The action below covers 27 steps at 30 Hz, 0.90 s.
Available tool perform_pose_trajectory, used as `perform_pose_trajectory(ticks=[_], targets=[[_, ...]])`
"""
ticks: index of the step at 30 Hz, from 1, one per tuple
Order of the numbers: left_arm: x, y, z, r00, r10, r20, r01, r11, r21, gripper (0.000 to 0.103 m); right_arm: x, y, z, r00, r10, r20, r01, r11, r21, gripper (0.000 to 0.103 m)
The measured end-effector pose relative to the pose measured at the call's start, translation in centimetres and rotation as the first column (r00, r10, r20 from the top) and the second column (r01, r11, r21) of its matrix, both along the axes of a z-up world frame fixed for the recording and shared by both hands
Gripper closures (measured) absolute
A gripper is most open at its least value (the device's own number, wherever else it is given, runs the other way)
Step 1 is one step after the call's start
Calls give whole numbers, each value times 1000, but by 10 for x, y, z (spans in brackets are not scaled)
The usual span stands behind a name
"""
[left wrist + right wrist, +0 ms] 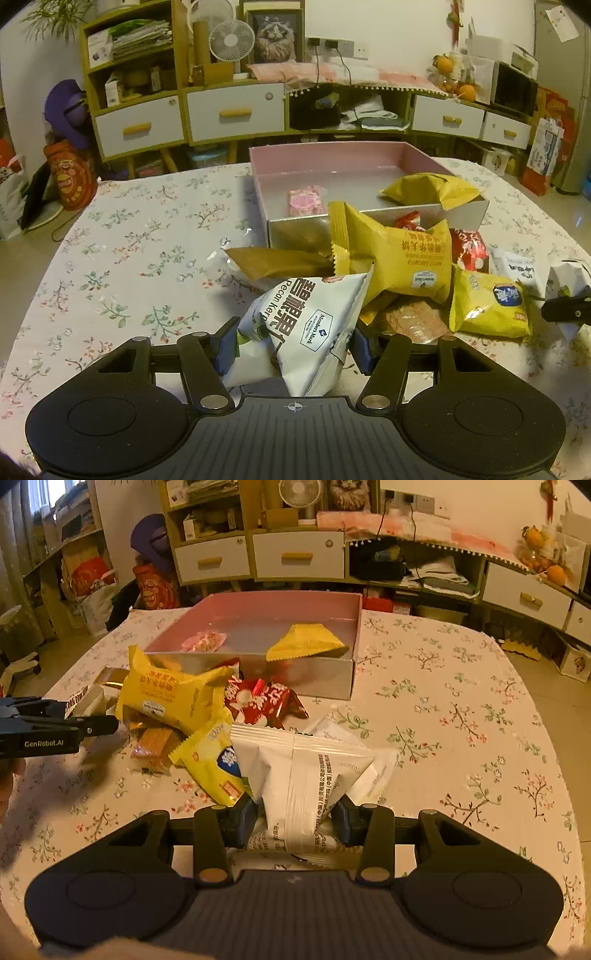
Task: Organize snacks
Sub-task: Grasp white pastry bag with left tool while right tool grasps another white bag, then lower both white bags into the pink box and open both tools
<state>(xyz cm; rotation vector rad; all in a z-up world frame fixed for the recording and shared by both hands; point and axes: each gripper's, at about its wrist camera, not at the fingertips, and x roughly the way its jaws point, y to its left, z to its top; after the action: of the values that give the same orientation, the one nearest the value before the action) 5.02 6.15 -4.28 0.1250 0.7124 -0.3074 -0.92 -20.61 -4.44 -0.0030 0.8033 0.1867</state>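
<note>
1. Left wrist view: the left gripper (291, 347) jaws are squeezing the pecan bag (306, 328), probably heading for the pink box (332, 173).
2. The right gripper (297, 821) jaws are pinching the white packet (306, 786) above the counter (461, 709), beside the snack pile (207, 709).

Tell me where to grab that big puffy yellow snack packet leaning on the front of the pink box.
Probably best by the crimped flat seal at the upper end of the big puffy yellow snack packet, coming from above. The packet leans tilted against the pink box, so that seal sticks up free, while its puffed body is wide and rests on other packets.
</note>
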Motion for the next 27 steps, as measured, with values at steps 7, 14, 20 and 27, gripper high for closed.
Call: perform_pose_trajectory(ticks=[7,14,20,27], targets=[[-3,-2,11,1000,0,-1,0,1000,-6,45,7,6,10,1000,3,15,-3,1000,12,64],[-7,-7,26,1000,-4,7,4,1000,-18,45,16,12,20,1000,-4,29,3,1000,28,64],[-3,-14,38,999,-21,25,21,1000,-18,45,25,19,31,999,-2,42,0,999,47,64],[6,-30,53,998,-25,49,26,999,-34,45,42,21,47,998,-26,65,20,995,101,64]])
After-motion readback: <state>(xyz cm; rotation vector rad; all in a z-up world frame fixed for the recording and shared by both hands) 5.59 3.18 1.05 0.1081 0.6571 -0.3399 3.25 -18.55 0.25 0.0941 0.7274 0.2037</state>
